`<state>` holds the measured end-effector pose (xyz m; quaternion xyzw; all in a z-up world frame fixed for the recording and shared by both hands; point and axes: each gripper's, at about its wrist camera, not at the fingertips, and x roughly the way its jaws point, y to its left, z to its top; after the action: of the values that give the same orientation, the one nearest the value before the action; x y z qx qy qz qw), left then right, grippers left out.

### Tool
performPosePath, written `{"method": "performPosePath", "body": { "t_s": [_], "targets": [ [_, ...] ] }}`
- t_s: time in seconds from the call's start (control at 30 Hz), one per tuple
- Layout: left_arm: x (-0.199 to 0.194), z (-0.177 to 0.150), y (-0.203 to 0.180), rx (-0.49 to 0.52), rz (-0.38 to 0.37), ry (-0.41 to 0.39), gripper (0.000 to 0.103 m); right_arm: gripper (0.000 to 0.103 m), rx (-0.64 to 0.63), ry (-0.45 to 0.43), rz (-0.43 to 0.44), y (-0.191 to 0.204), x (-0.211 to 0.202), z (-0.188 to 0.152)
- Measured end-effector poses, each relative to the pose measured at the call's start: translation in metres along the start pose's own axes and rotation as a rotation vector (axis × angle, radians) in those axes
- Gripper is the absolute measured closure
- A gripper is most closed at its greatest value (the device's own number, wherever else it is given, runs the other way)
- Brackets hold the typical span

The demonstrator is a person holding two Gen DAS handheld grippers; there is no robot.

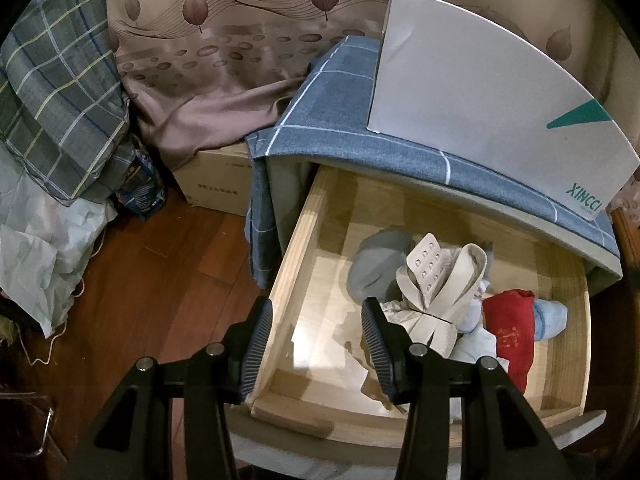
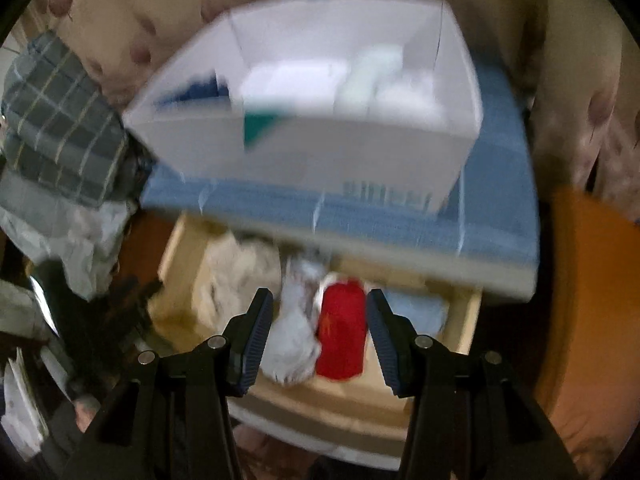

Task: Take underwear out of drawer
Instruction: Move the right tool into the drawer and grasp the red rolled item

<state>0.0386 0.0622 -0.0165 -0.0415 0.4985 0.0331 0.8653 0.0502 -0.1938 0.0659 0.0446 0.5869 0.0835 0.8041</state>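
Drawer: pulled out of a cabinet draped in blue checked cloth; pale wooden walls and floor, the left half of the floor bare
Underwear: heaped in the right half of the drawer – a beige bra with rows of hook eyes on top, a grey piece behind it, a red folded piece to its right, a light blue piece further right, white fabric underneath
Left gripper: released, jaws apart with nothing between the pads; it hangs over the front left corner of the drawer, the left pad outside the drawer's side wall, the right pad just in front of the bra – contact with the bra cannot be told
Right gripper: released, jaws apart above the drawer; in its own view the red piece and a white piece show between the fingers, below them, and no pad presses on either; view heavily blurred
White box: open-topped, standing on the cloth-covered cabinet top, teal triangle and teal lettering on its side; contents too blurred to name
Floor: dark red wood, left of the drawer
Surroundings: brown cardboard carton on the floor beside the cabinet, plaid bedding piled at far left, beige leaf-print curtain behind
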Motion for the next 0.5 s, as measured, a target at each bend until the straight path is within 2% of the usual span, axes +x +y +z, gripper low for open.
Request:
{"method": "performPosePath", "body": {
  "t_s": [0.27, 0.5],
  "targets": [
    [0.001, 0.001, 0.000, -0.004, -0.003, 0.004, 0.056, 0.057, 0.043, 0.174, -0.009, -0.010, 0.087, -0.036],
    [0.002, 0.001, 0.002, -0.002, -0.007, 0.008, 0.056, 0.057, 0.061, 0.200, -0.035, -0.014, 0.131, -0.033]
  ]
}}
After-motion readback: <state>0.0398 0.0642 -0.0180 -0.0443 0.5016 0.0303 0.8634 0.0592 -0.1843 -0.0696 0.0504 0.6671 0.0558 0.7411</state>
